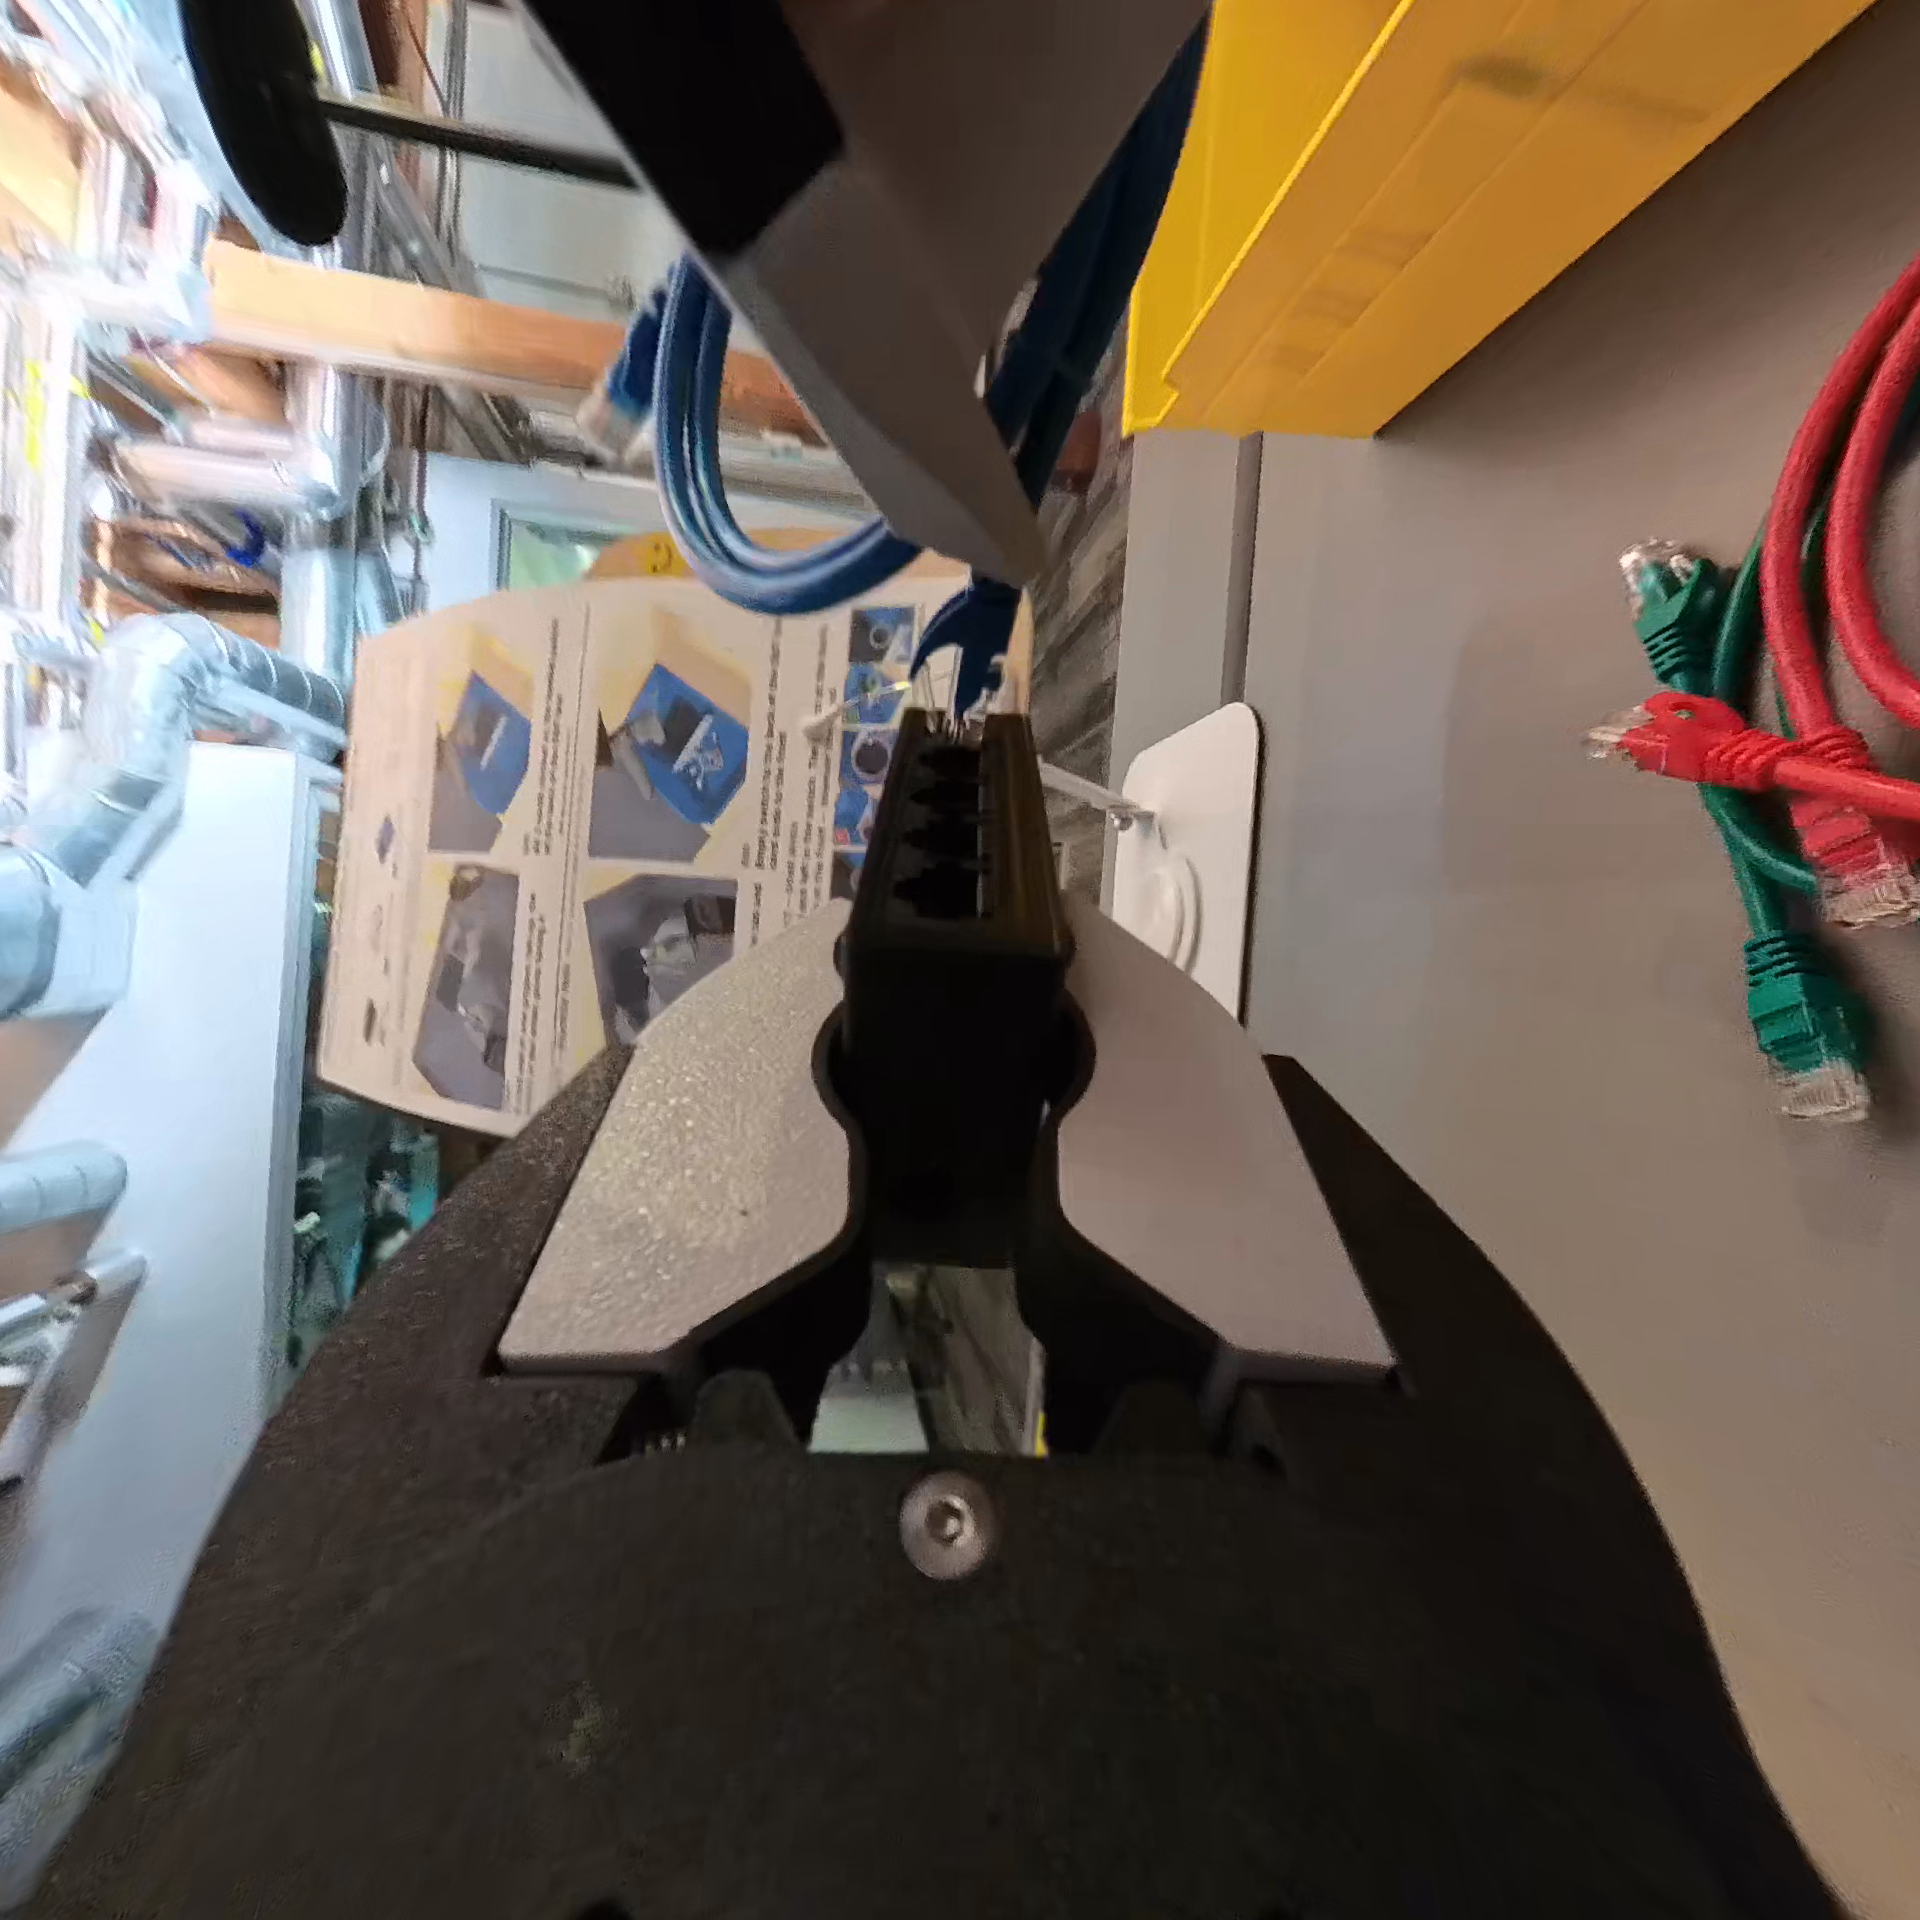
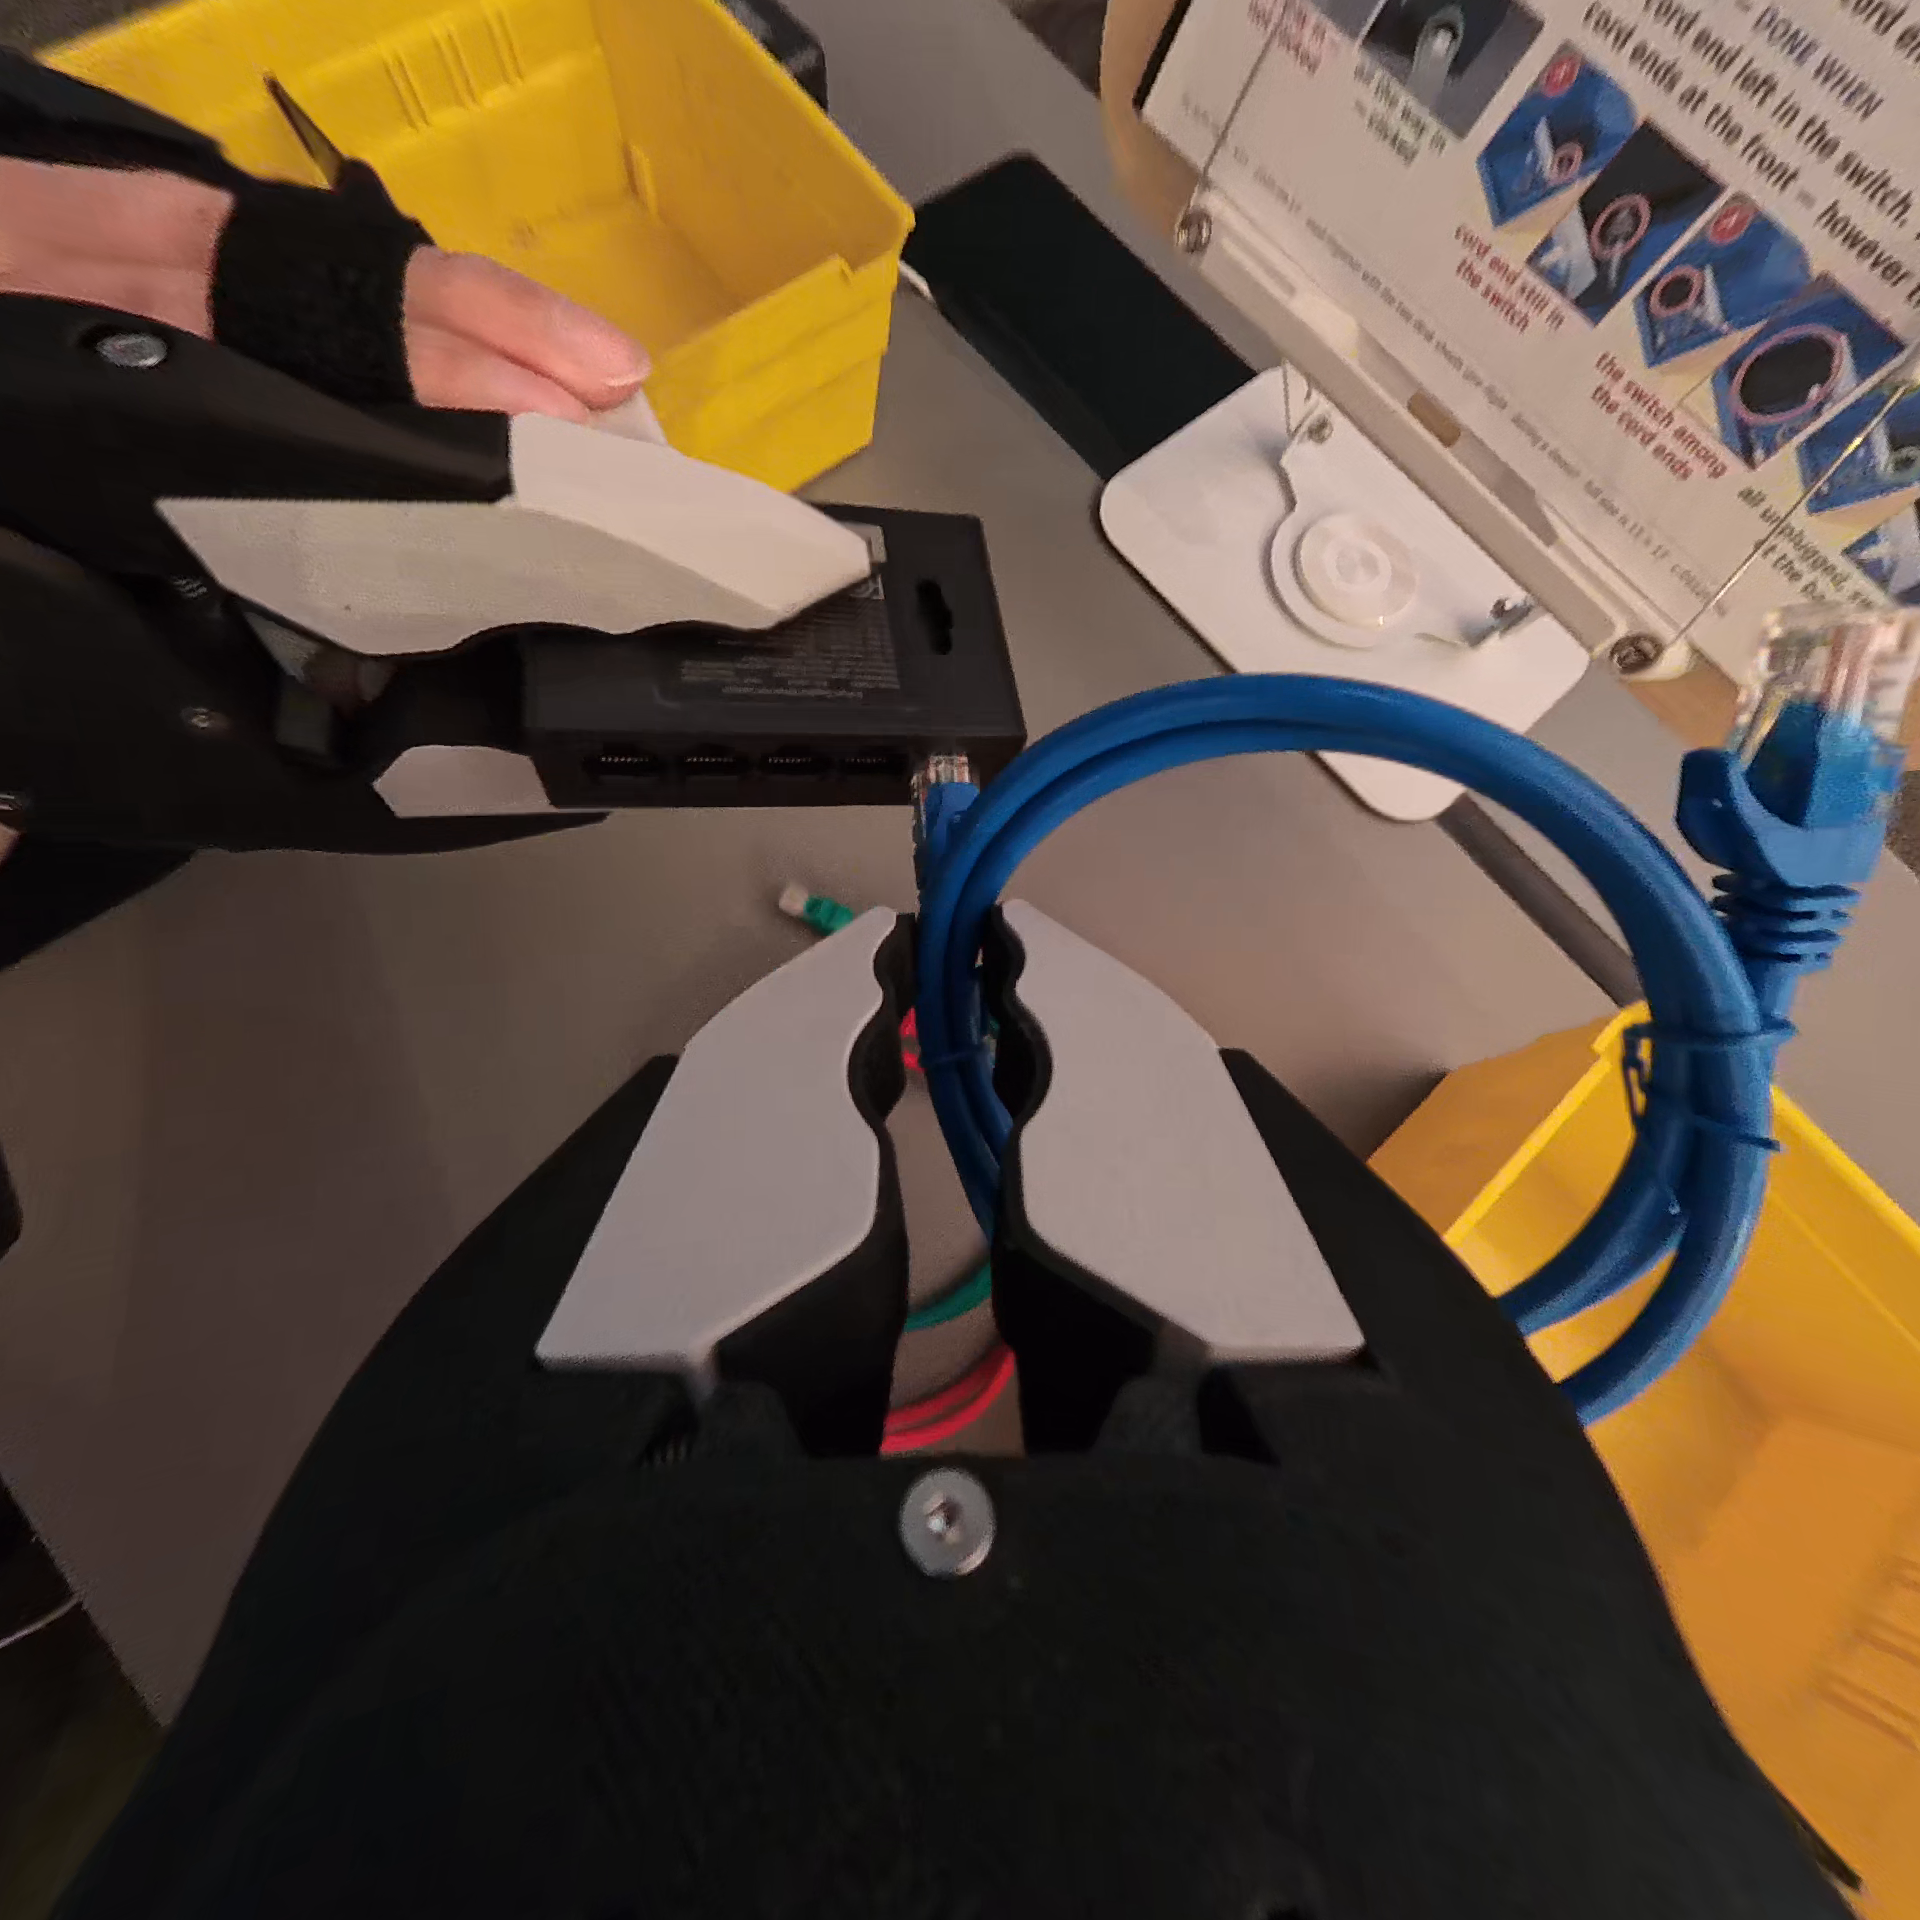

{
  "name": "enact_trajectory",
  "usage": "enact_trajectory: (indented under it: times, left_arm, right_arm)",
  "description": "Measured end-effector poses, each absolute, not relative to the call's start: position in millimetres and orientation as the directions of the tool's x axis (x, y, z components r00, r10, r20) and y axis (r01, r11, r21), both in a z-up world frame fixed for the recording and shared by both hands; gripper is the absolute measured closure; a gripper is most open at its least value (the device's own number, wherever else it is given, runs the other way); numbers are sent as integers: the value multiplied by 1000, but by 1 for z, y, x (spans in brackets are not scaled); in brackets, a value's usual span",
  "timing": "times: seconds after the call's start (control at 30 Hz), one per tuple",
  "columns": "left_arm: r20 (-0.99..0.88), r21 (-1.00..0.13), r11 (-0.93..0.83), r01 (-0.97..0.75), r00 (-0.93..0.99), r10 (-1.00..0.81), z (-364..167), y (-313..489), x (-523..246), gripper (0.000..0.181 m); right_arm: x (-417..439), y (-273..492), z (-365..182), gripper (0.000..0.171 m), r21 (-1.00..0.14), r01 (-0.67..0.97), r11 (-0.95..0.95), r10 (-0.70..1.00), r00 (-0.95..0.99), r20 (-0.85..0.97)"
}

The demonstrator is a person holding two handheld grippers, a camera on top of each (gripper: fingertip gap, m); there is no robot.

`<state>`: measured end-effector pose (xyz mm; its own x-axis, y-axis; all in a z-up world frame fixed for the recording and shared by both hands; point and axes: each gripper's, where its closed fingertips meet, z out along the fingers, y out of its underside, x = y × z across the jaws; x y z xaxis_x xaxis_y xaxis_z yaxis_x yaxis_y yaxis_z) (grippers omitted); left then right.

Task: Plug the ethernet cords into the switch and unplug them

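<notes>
My left gripper [image 1: 956, 935] is shut on a black switch [image 1: 956, 831] and holds it above the grey table with its row of ports showing. In the right wrist view a gloved hand holds that gripper, and its upper finger [image 2: 623, 561] lies on the switch [image 2: 790, 665]. My right gripper [image 2: 951, 935] is shut on a coiled blue ethernet cord [image 2: 1455, 758]. One plug [image 2: 940, 779] is at the mouth of the switch's end port; how far in it sits I cannot tell. The cord's other plug [image 2: 1808, 727] hangs free. The right gripper's finger [image 1: 914, 416] reaches in from above.
A red cord [image 1: 1849, 582] and a green cord [image 1: 1766, 883] lie loose on the grey table [image 1: 1507, 1351]. Yellow bins stand at the far left [image 2: 623, 156] and near right [image 2: 1662, 1455]. An instruction sheet [image 2: 1662, 208] stands on a white base [image 2: 1195, 540] behind the switch. Tip to tip, the grippers are about 6 cm apart.
</notes>
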<state>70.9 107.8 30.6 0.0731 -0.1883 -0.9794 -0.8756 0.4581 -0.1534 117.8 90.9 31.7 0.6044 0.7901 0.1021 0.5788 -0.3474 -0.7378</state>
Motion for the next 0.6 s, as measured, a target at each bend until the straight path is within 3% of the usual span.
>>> enact_trajectory:
  times: [0.1,0.23,0.6]
  left_arm:
    - [-975,-200,440,-876,135,-175,42,108,67,152]
    - [-956,-288,423,-859,229,-185,57,104,66,138]
    - [-861,-498,458,-737,482,-161,117,85,51,74]
  right_arm:
    - [115,95,44,158,-778,551,-303,774,618,136]
    - [107,92,62,158,-829,511,-228,763,623,174]
    - [98,83,118,158,-937,350,3,692,675,255]
